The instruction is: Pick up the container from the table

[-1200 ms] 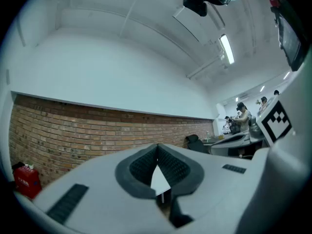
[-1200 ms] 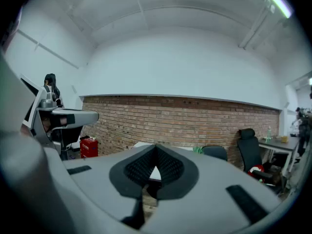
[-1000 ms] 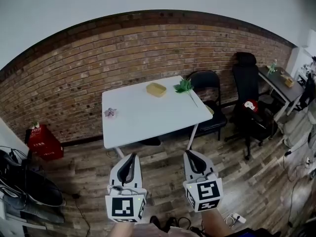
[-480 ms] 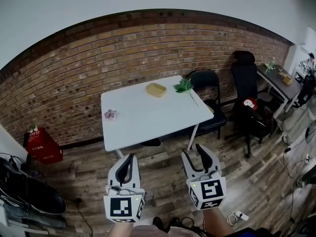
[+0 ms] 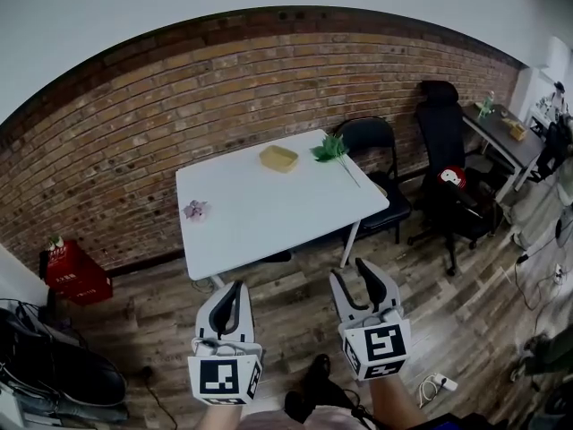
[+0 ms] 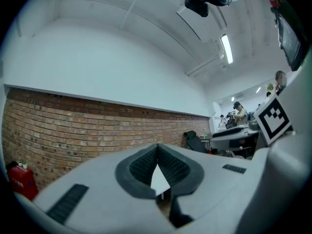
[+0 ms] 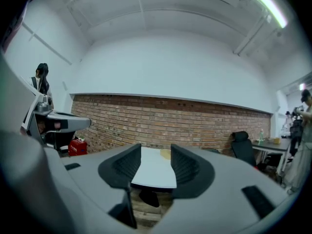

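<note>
Tongs in both hands hang low in the head view, over the wooden floor (image 5: 295, 298) and well short of the white tabletop (image 5: 269, 218) that fills the middle of the frame.

The left tongs (image 5: 235, 287), at lower left, have their jaws pressed together at the tips. The left gripper view shows the same: the dark ribbed pads (image 6: 141, 167) meet at their ends with nothing caught in them. Only a sliver of the white surface shows through the small gap beneath.

The right tongs (image 5: 354, 271), at lower centre-right, stand spread wide and hold nothing. In the right gripper view the pale surface fills the space between the two jaws, far off and untouched.

The container (image 5: 278, 158), a shallow yellow tray, lies flat near the far edge of the tabletop, upper centre of the head view. It is well apart from both tongs. Just to its right, not touching it, lies a green leafy sprig (image 5: 333, 149) whose thin stem runs down toward the right-hand corner. A small pink flower (image 5: 195, 210) sits near the left edge, well apart from the tray.

Behind the tabletop runs a brick wall (image 5: 134, 133). A black folding chair (image 5: 369, 140) stands at the far right corner, and a black office chair (image 5: 440, 119) stands further right with a red-and-white object (image 5: 450, 177) on its seat. A grey desk (image 5: 497, 131) occupies the upper right, and a red crate (image 5: 76, 274) rests at the left against the wall.
</note>
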### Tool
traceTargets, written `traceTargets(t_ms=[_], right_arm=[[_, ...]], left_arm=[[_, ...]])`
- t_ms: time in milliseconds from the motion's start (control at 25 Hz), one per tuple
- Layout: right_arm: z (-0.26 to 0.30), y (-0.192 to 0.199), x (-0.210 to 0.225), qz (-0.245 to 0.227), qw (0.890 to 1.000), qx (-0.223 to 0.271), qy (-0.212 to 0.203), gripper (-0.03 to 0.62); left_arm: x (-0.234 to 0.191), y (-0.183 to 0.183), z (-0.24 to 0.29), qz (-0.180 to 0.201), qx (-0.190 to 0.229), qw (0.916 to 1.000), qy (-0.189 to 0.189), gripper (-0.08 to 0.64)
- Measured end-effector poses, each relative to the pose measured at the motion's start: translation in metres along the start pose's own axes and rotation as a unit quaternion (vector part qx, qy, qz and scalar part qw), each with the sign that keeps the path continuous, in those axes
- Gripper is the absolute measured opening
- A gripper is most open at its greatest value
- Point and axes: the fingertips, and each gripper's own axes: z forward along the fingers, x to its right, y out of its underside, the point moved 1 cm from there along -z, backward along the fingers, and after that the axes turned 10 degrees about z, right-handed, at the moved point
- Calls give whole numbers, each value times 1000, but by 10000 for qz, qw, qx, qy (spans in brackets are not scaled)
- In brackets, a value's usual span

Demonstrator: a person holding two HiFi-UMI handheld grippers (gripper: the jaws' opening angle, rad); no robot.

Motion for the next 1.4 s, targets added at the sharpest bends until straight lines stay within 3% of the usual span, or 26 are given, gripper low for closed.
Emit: traceTargets(t_ms=[560, 920, 1400], right_arm=[[109, 21, 67, 169, 9994, -305, -13, 187], [194, 8, 113, 196, 9990, -280, -285, 175], [259, -28, 132, 29, 9983, -44, -580, 167]], left_arm=[[-6, 46, 121, -3, -521, 9986, 88, 9], [-19, 40, 203, 192, -595, 9977, -245, 9], [-51, 26, 242, 291, -495, 9951, -799, 9]])
